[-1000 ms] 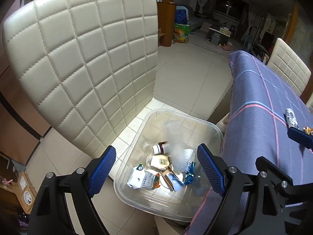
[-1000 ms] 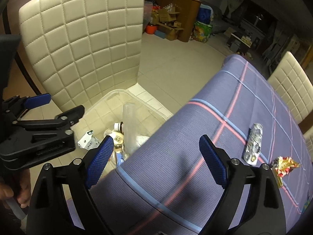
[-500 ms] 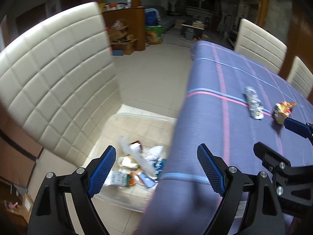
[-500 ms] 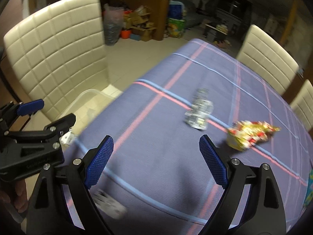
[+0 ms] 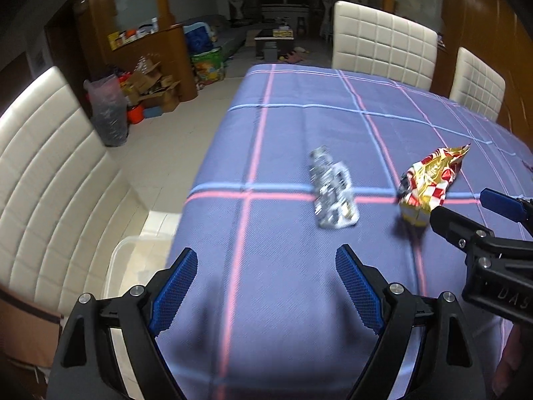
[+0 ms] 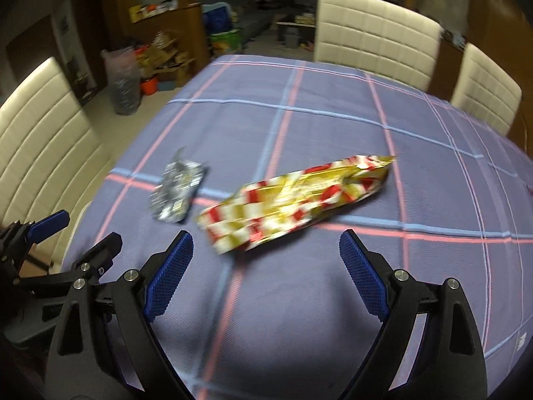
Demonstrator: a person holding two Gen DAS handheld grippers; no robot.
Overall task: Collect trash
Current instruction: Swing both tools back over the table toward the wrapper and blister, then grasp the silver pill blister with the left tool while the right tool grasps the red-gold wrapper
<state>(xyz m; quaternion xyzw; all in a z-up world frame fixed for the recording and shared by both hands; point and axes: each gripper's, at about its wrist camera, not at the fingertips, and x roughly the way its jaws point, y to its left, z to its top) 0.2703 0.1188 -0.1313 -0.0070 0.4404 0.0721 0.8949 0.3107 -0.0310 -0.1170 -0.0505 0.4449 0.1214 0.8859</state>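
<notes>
A silver foil wrapper (image 5: 333,193) and a red, white and gold snack bag (image 5: 429,180) lie on the purple plaid tablecloth (image 5: 299,116). My left gripper (image 5: 266,286) is open and empty, hovering over the table edge short of the silver wrapper. My right gripper (image 6: 263,276) is open and empty, just short of the snack bag (image 6: 293,200), with the silver wrapper (image 6: 178,191) to its left. The right gripper also shows in the left wrist view (image 5: 466,213) beside the snack bag. The left gripper shows at the left edge of the right wrist view (image 6: 76,233).
A clear plastic trash bin (image 5: 123,266) stands on the floor below the table's left edge, mostly hidden. A cream quilted chair (image 5: 50,183) stands beside it. Two more chairs (image 5: 383,46) stand at the far side. Boxes and bags clutter the floor (image 5: 143,90).
Both grippers have swung from over the trash bin to over the table. The wrapper and snack bag now lie close ahead. Both stayed open.
</notes>
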